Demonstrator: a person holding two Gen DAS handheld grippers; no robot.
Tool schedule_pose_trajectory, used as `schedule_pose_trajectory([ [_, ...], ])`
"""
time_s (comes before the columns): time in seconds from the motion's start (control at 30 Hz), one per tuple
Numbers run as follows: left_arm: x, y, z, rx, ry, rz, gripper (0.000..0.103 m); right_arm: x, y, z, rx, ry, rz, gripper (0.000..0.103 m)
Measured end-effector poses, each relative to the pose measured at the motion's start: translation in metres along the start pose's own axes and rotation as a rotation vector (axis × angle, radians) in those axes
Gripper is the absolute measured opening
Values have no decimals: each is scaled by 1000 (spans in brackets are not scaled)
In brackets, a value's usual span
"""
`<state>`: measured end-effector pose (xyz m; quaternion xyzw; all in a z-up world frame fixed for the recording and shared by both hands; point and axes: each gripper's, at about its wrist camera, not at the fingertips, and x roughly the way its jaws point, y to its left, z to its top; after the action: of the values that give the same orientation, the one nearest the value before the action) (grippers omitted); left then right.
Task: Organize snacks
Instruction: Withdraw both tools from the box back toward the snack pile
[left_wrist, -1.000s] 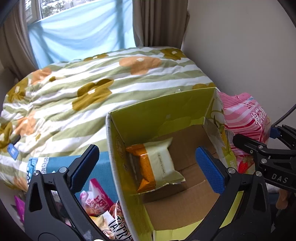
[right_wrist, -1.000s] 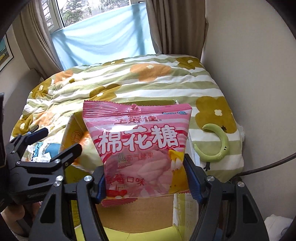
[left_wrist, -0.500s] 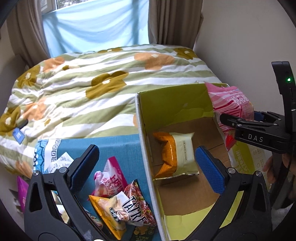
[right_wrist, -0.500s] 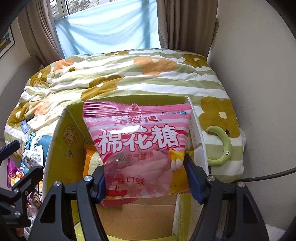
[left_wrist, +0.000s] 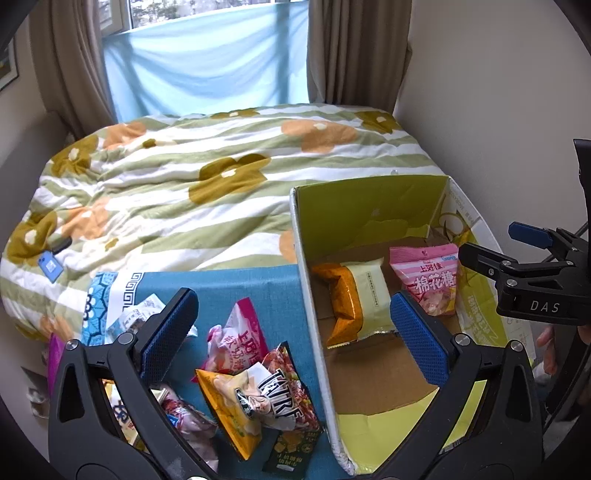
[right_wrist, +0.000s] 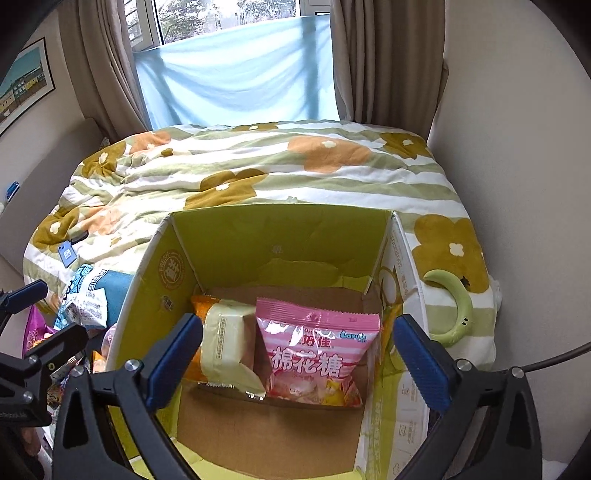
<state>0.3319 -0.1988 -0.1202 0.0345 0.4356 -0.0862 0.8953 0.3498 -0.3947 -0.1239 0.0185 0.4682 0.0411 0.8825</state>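
Observation:
A pink marshmallow bag (right_wrist: 317, 358) lies inside the open yellow-green cardboard box (right_wrist: 273, 240), leaning beside an orange and cream packet (right_wrist: 225, 343). My right gripper (right_wrist: 297, 328) hovers above them. Its jaws are opening wide and the pads touch nothing. In the left wrist view the same pink bag (left_wrist: 430, 280) and orange packet (left_wrist: 354, 299) rest on the box (left_wrist: 369, 210) floor. My left gripper (left_wrist: 291, 306) is open and empty, straddling the box's left wall. Loose snack bags (left_wrist: 251, 376) lie below its left finger.
The box and snacks sit on a bed with a striped flowered blanket (left_wrist: 184, 177). A teal cloth (left_wrist: 258, 288) lies under the snack pile. A green crescent toy (right_wrist: 458, 306) rests right of the box. The wall stands close on the right, with curtains and a window behind.
The pink bag has left my right gripper and dropped into the box beside the orange packet, as the right jaws spread apart. My left gripper has shifted left, away from the box towards the snack pile.

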Motion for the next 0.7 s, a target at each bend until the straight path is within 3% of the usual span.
schedule_pose_trajectory([
  [0.23, -56, -2, -13, -17, -81, 4, 103, -50, 7, -13, -32, -52, -27, 102],
  [0.4, -102, -2, -32, -17, -149, 13, 103, -99, 14, -31, -30, -156, -17, 102],
  [0.57, -148, 3, -62, -28, -191, 36, 103, -138, 24, -54, -31, -210, 6, 102],
  [0.7, -181, 19, -93, -51, -209, 97, 103, -164, 36, -73, -44, -245, 22, 102],
])
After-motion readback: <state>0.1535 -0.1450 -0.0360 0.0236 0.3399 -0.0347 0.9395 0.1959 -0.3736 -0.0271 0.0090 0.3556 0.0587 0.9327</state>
